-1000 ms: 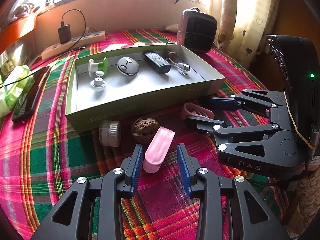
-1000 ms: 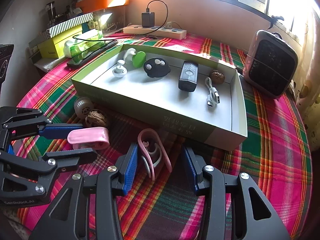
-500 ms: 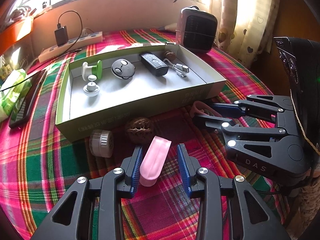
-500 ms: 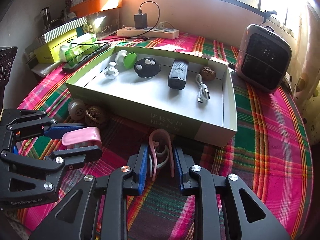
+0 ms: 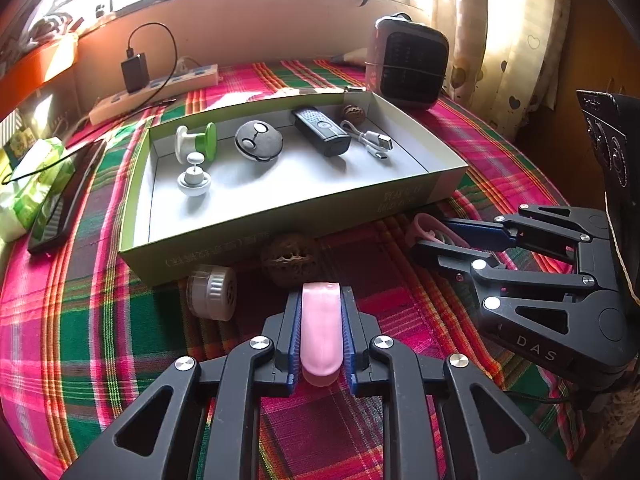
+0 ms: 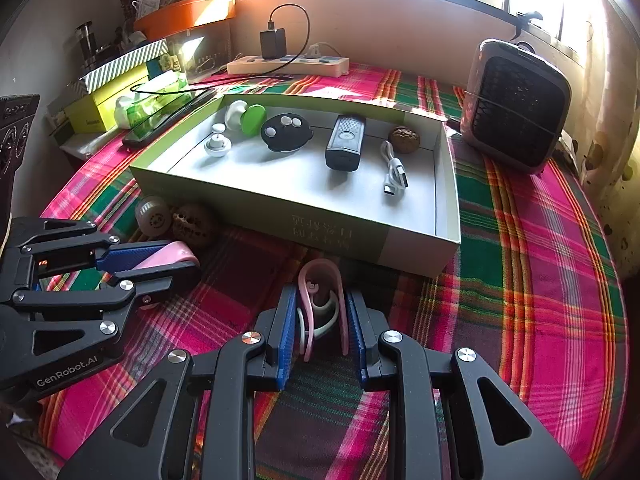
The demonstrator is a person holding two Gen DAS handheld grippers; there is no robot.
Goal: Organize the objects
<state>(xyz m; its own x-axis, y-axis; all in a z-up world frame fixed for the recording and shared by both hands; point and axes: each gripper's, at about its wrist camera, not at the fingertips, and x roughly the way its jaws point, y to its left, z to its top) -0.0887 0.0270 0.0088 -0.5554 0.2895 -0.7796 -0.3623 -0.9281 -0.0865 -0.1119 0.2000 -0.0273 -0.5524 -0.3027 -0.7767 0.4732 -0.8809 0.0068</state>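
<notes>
- Left gripper (image 5: 322, 332): jaws pressed together on the pink case (image 5: 321, 332), blue pads flat against both long sides. The case lies lengthwise between the fingers, its far end jutting past the tips, its near end down at the cloth (image 5: 100, 340).
- Right gripper (image 6: 322, 328): jaws drawn in on the pink ear hooks (image 6: 320, 304), pads touching the outer loops. Whether the white piece nested inside is caught too cannot be told.
- Both grippers sit near the front edge of the table, just outside the box (image 5: 280, 220), whose front wall stands directly ahead of each.
- A walnut (image 5: 290, 258) lies touching the box's front wall, just beyond the case's tip; a small ribbed cap (image 5: 212, 292) lies to its left.
- Box contents line the back wall: green-and-white spool (image 5: 196, 142), small white knob (image 5: 194, 178), round black fob (image 5: 258, 140), black remote (image 5: 322, 132), white cable (image 5: 372, 142) and a second walnut (image 5: 354, 114) in the back right corner. The front half of the floor is bare.
- Risk: the case is smooth and rounded; a tilt on lifting could let it slide out forward.
- Risk: the ear hooks are springy and held only at the loops, so they may flex, twist free or shed the inner piece.
- Risk: the two grippers are close; raising both toward the box together could bring them into collision.
- Risk: a low lift would catch the box wall or knock the walnut.
</notes>
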